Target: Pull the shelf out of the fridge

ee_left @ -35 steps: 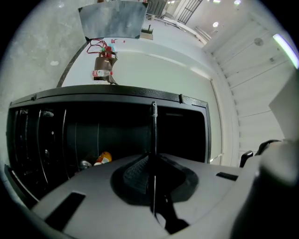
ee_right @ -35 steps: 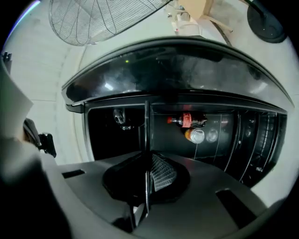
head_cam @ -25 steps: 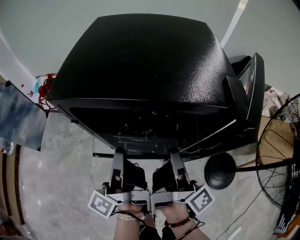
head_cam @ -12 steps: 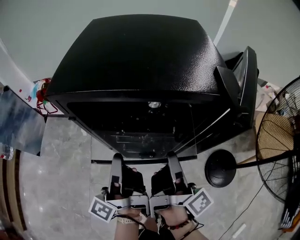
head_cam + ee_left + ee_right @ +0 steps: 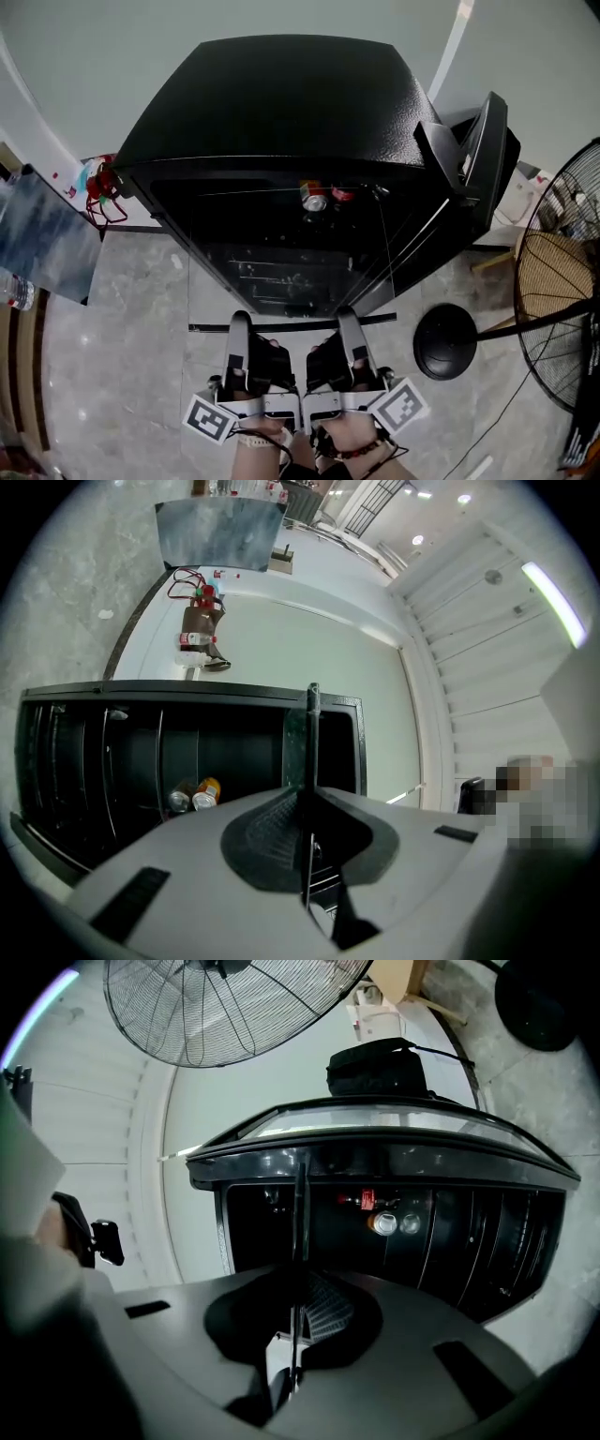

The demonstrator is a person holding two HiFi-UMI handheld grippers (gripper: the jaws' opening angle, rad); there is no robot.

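Head view: fridge (image 5: pixel 281 103) open, door (image 5: pixel 483 155) swung right. Glass shelf (image 5: pixel 291 326) juts out on the near side; left tongs (image 5: pixel 238 323) and right tongs (image 5: pixel 348 319) sit side by side at its front rim.
Left gripper view: tongs (image 5: pixel 306 803) clamped on the shelf (image 5: pixel 313 724) edge.
Right gripper view: tongs (image 5: pixel 298 1283) likewise clamped on the shelf (image 5: pixel 301 1204); cans (image 5: pixel 384 1223) lie far inside.

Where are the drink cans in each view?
Head view: cans upper centre, inside the fridge, just under its top edge.
Left gripper view: cans lower left, in the dark interior, left of the shelf seen edge-on.
Right gripper view: cans right of centre, right of the edge-on shelf.
Shared landmark: the shelf, its front edge low centre in the head view.
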